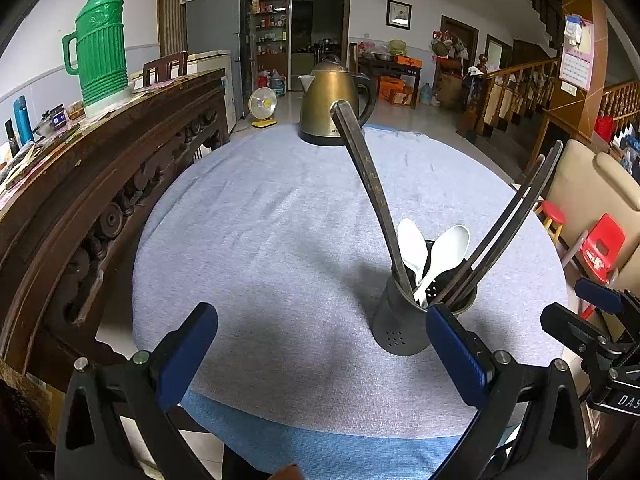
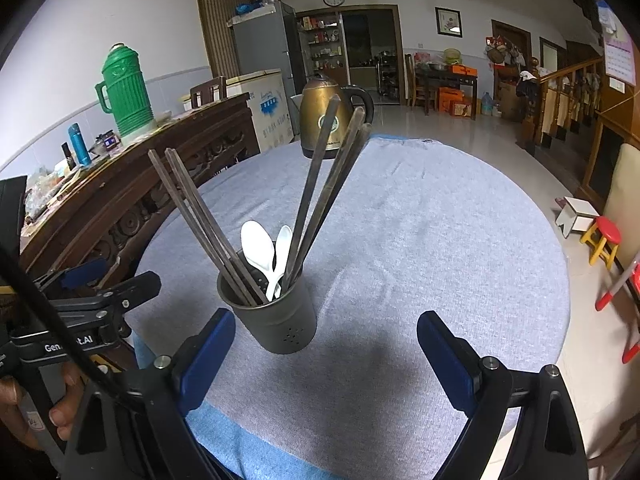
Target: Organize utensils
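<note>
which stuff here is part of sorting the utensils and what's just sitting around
Job: utensil holder, dark chopsticks and white spoons standing in it.

Lying about: kettle at the table's far edge, green thermos and blue bottle on the sideboard.

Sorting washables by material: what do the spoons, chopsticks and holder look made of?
Spoons: glossy white, probably plastic or melamine. Chopsticks: dark, matte, likely wood; faint gold characters on one. Holder: dull grey with punched holes, seemingly metal, possibly plastic.
</note>
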### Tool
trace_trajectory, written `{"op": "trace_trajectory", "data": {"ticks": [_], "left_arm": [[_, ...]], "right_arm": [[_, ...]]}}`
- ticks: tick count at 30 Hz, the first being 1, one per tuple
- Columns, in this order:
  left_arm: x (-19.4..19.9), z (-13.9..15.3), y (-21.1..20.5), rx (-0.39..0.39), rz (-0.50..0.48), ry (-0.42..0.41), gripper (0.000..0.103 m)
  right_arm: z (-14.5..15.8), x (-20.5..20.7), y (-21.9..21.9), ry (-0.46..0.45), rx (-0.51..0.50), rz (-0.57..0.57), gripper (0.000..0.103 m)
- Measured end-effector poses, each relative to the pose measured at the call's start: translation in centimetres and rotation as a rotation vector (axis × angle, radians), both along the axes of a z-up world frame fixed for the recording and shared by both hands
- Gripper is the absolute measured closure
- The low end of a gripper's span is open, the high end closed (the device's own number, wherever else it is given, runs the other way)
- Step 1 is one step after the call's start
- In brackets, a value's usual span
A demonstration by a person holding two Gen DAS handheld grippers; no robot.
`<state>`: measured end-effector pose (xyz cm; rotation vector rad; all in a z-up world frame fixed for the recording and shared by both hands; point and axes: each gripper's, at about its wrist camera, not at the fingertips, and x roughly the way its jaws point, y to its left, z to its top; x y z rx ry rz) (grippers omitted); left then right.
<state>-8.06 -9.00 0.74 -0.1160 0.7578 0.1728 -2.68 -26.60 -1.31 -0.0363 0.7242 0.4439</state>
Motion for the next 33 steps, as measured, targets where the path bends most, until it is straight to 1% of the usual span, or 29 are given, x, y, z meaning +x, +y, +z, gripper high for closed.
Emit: {"op": "trace_trajectory", "data": {"ticks": [6,16,33], "left_arm": [[-0.01,-0.14,0.28,-0.011,0.007,0.005,0.0],[0.23,-0.1,0.12,-0.005,-0.001,0.009,0.0],[0.32,0.38,-0.48,0.01,-0.019,-0.008,0.0]], "right_arm": [[-0.18,0.18,0.37,0.002,-0.009,0.009,0.009],[-0.27,0.34,0.19,0.002,-0.009,0.009,0.009],[0.06,0.0,0.0,-0.033,-0.013,0.017,0.009]]}}
